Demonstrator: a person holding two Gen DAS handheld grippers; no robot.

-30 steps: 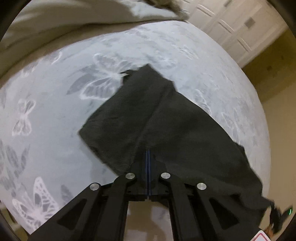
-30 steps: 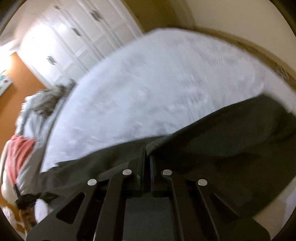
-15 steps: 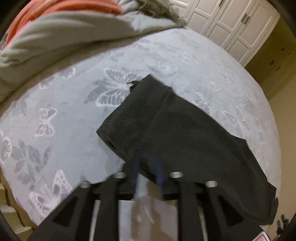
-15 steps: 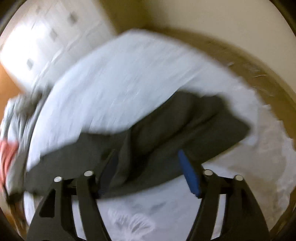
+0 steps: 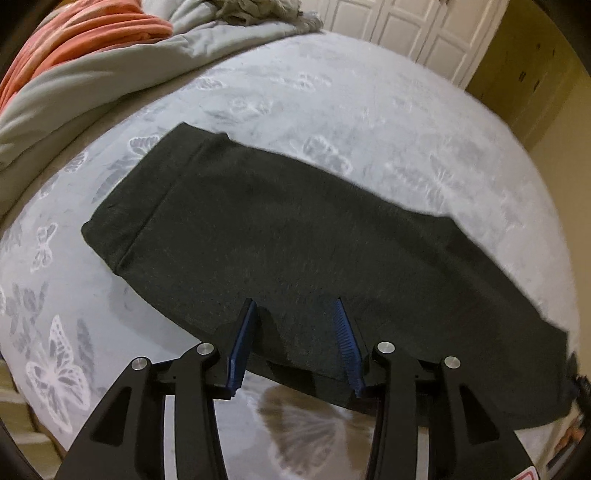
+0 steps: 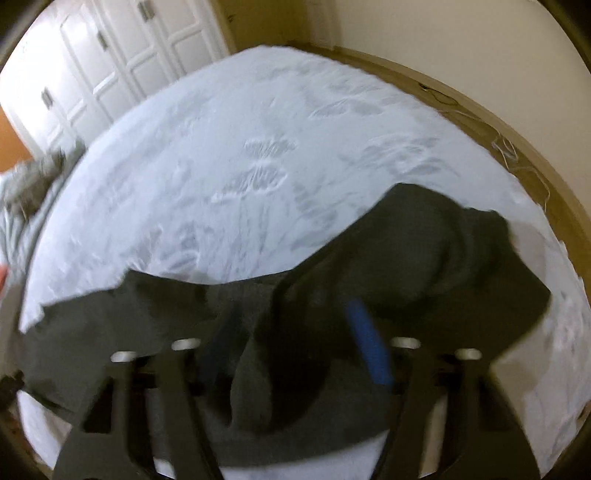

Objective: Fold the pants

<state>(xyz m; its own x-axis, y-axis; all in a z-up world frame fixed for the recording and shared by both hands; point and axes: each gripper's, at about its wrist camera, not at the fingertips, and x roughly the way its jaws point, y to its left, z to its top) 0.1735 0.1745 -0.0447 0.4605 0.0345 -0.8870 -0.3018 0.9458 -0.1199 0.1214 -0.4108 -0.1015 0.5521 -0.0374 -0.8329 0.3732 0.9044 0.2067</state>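
Note:
Dark grey pants [image 5: 295,236] lie folded lengthwise on the butterfly-print bed cover [image 5: 332,96], waistband at the left, legs running right. My left gripper [image 5: 295,314] is open and empty, just above the near edge of the pants. In the right wrist view the pants [image 6: 424,258] lie bunched near the bed's right corner. My right gripper [image 6: 295,321] is open over them, holding nothing; the view is blurred.
A grey blanket [image 5: 92,74] and an orange-striped one [image 5: 74,37] are heaped at the far left of the bed. White closet doors [image 5: 406,29] stand beyond. The bed's wooden frame [image 6: 517,140] and a wall run along the right.
Both grippers opened and let go of the pants, which now lie flat on the bed. Both grippers have pulled back a little from the cloth.

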